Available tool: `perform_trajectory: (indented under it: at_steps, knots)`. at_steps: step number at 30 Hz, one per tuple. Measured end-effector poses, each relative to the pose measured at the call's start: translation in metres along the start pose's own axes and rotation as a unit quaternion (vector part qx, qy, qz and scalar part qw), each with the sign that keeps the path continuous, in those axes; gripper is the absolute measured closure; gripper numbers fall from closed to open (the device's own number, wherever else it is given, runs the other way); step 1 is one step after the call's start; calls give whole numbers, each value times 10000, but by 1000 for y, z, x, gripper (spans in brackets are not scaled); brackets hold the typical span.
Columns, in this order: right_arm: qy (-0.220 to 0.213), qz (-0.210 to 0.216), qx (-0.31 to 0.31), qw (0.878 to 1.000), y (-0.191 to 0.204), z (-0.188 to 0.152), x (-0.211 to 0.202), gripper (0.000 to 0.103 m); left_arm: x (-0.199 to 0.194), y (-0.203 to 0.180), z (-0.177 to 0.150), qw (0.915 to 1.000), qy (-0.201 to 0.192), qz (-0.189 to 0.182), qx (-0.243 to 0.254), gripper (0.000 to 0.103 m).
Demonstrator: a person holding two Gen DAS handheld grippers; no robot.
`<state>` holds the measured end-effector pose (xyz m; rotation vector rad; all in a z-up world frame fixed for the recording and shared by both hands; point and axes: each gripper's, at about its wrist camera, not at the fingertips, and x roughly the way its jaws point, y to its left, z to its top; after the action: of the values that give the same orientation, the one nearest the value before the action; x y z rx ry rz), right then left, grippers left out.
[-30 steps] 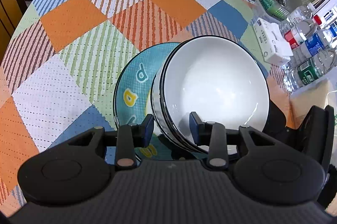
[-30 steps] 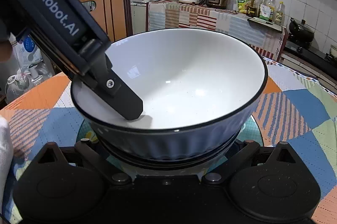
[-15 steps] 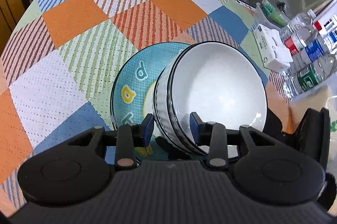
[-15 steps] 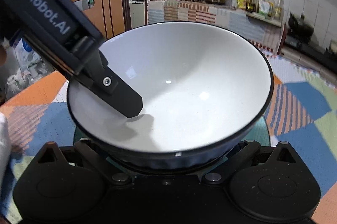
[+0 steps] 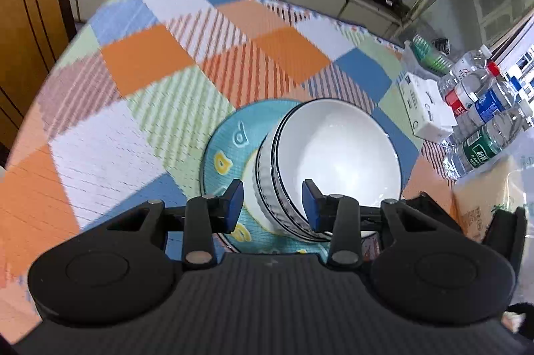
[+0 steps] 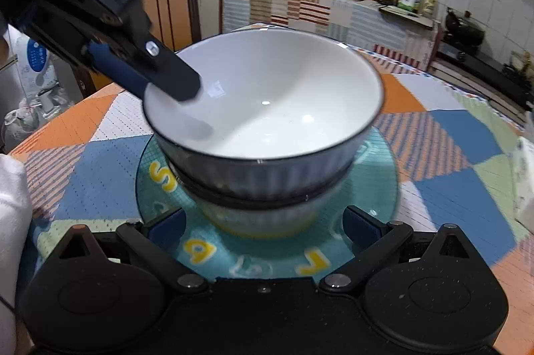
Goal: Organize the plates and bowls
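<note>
Since the earlier frames, both tools have drawn back from the stacked white ceramic bowls with dark rims and ribbed outer walls (image 6: 263, 134), which now stand freely on the round teal glazed plate with yellow letters (image 6: 377, 191) near the right edge of the counter (image 5: 140, 94).

Left tool (image 5: 272, 203): released; its jaws have just been opening and straddle the upper bowl's rim without pressing on it. Right tool (image 6: 263, 226): released, jaws wide apart either side of the lower bowl's foot, touching nothing.

Risk, in my judgement: one left finger (image 6: 173, 81) overhangs the upper rim; a careless withdrawal could catch it and tip the stack. The glaze looks smooth and slippery, and the woven checked cloth could let the plate slide. Clear plastic water bottles (image 5: 484, 108) crowd that edge.
</note>
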<state>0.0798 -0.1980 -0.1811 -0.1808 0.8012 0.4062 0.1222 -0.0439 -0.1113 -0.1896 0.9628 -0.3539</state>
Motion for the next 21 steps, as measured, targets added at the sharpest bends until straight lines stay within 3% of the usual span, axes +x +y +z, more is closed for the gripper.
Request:
perform_trajectory:
  at_steps: [6,9,13,18,21]
  knots:
    - [-43,-100,350,9993,-5,1,-36,1,-43,-15,-9,9964,-425,496,533,59]
    - [-105,-302,419,9986,-6,7,-59,1,-64,-22,-11,9923,-584,751,789,48]
    - [-186,-663,680,9953,-9,20,-90,1,-91,-19,-9,9916,-666,710,856,39]
    - [367,-1144,1153,9860,-19,49,-115,0,-127,-13,-2,9892,-858,787,896,24]
    - [508,-1368,1372,9797,-23,60,-130,0,-145,-13,-2,9859,-945,969,981,10]
